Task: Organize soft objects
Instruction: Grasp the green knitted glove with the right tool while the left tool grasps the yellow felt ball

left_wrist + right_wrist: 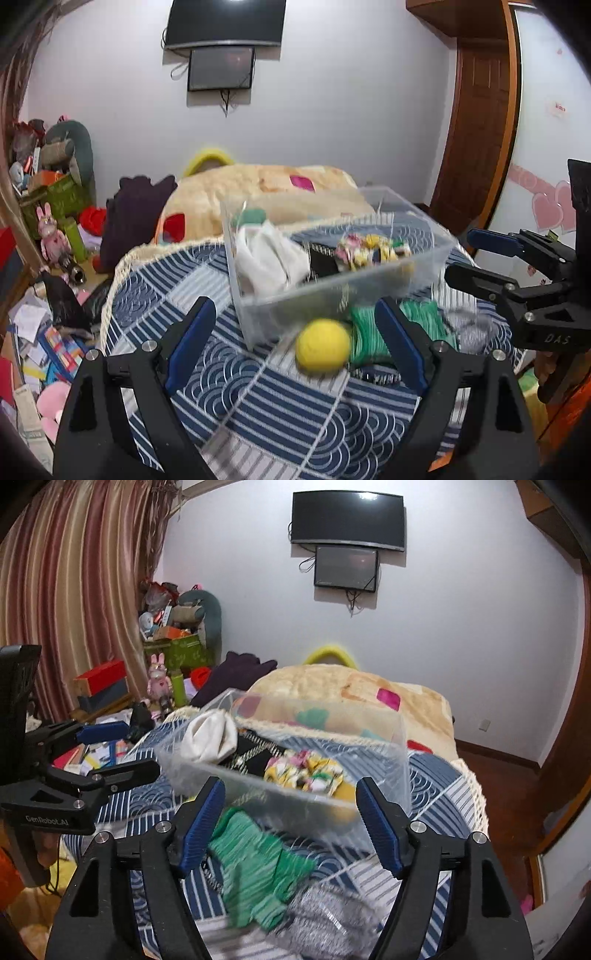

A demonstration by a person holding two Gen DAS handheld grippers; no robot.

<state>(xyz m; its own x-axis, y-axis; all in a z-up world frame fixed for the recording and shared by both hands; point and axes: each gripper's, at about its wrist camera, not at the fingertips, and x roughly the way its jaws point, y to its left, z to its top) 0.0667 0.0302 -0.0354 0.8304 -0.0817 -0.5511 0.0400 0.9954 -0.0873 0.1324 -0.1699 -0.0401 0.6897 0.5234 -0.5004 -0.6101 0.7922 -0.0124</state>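
Note:
A clear plastic bin [424, 258] sits on the blue patterned bedspread [258, 406]. It holds a white cloth [266, 258], a black item and a floral scrunchie [369, 251]. A yellow ball [323, 345] lies in front of the bin, between the open jaws of my left gripper [295, 343]. A green striped cloth [255, 867] and a grey cloth [325, 919] lie beside it. My right gripper [288, 823] is open and empty above the green cloth, and it also shows in the left wrist view [476, 254].
A beige blanket [351, 690] is heaped behind the bin. Dark purple clothing [133, 218] lies at the bed's far left. Clutter, boxes and plush toys [51, 229] cover the floor to the left. A wooden door [476, 110] stands on the right.

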